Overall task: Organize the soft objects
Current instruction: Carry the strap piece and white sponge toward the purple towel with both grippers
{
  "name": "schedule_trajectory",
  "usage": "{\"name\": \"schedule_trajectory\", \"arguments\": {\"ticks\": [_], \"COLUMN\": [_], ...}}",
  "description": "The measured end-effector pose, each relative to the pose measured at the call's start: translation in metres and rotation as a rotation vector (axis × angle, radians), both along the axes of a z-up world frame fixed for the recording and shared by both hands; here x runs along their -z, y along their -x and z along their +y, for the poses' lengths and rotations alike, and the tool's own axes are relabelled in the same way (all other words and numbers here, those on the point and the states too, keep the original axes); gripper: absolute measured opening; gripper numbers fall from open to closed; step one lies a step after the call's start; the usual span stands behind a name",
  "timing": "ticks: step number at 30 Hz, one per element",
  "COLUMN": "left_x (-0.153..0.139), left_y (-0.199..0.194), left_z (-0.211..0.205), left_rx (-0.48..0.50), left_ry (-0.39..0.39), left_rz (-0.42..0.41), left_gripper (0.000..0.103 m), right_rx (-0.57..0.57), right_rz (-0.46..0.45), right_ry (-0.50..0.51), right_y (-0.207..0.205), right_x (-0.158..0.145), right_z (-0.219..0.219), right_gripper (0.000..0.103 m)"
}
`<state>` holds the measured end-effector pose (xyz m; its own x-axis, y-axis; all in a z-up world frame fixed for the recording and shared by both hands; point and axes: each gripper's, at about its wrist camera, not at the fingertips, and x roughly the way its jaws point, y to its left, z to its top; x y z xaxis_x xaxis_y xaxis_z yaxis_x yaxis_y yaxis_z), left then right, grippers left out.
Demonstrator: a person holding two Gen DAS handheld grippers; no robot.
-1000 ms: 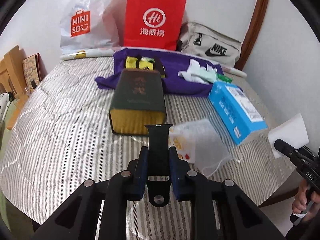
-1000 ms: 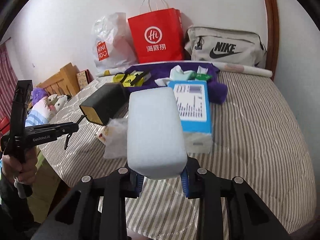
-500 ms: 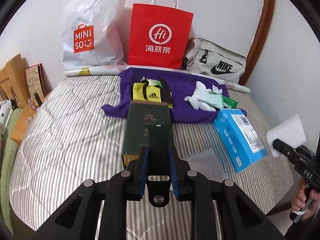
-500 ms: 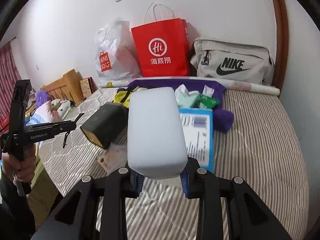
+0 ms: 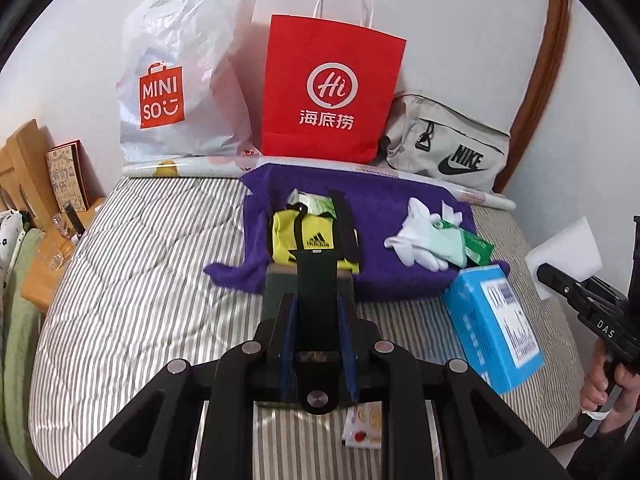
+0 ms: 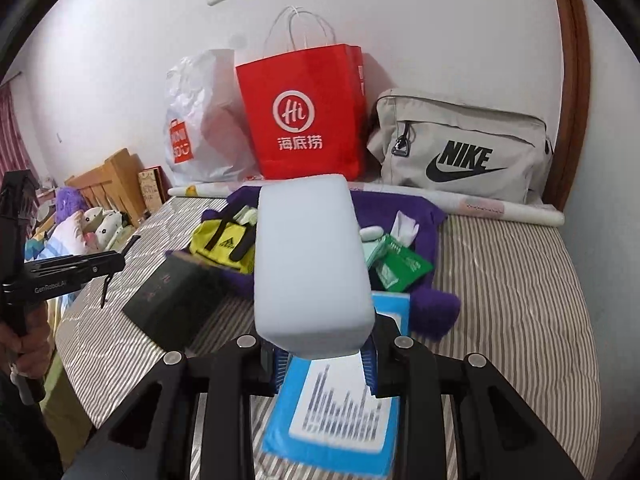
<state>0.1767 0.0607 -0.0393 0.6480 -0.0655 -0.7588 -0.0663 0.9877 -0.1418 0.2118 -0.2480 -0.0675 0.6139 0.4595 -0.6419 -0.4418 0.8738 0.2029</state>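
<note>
My left gripper [image 5: 317, 312] is shut on a black strap [image 5: 318, 284], held above the striped bed [image 5: 132, 280], over a dark box [image 5: 276, 284]. My right gripper [image 6: 325, 354] is shut on a white sponge block [image 6: 310, 260], held above a blue box [image 6: 340, 420]. A purple cloth [image 5: 384, 208] lies at the back of the bed with a yellow Adidas bag [image 5: 308, 236], white socks [image 5: 416, 236] and a green packet [image 5: 476, 248] on it. The right gripper with its sponge also shows in the left wrist view [image 5: 560, 276]. The left gripper shows in the right wrist view [image 6: 116, 264].
A Miniso plastic bag [image 5: 176, 92], a red paper bag [image 5: 332, 92] and a grey Nike bag [image 5: 448, 148] stand against the wall. The blue box [image 5: 492, 320] lies at the bed's right edge. A clear packet [image 5: 364, 428] lies near the front. A wooden headboard [image 5: 20, 160] is at left.
Both grippers have risen and moved forward over the bed with their loads. The dark box and clear packet have slid under the left gripper; the blue box now lies under the right.
</note>
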Motion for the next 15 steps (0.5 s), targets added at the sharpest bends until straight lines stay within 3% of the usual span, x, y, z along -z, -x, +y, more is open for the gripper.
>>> {"name": "schedule_trajectory", "arguments": {"ticks": [15], "left_x": [0.013], "left_y": [-0.073], "left_z": [0.003], "left_rx": [-0.01], "left_ry": [0.024], "left_rz": [0.057], "left_gripper": [0.02], "right_rx": [-0.005], "right_rz": [0.034], "right_ry": [0.029], "right_y": [-0.072], "right_x": [0.015], "right_z": [0.014], "right_gripper": [0.03]}}
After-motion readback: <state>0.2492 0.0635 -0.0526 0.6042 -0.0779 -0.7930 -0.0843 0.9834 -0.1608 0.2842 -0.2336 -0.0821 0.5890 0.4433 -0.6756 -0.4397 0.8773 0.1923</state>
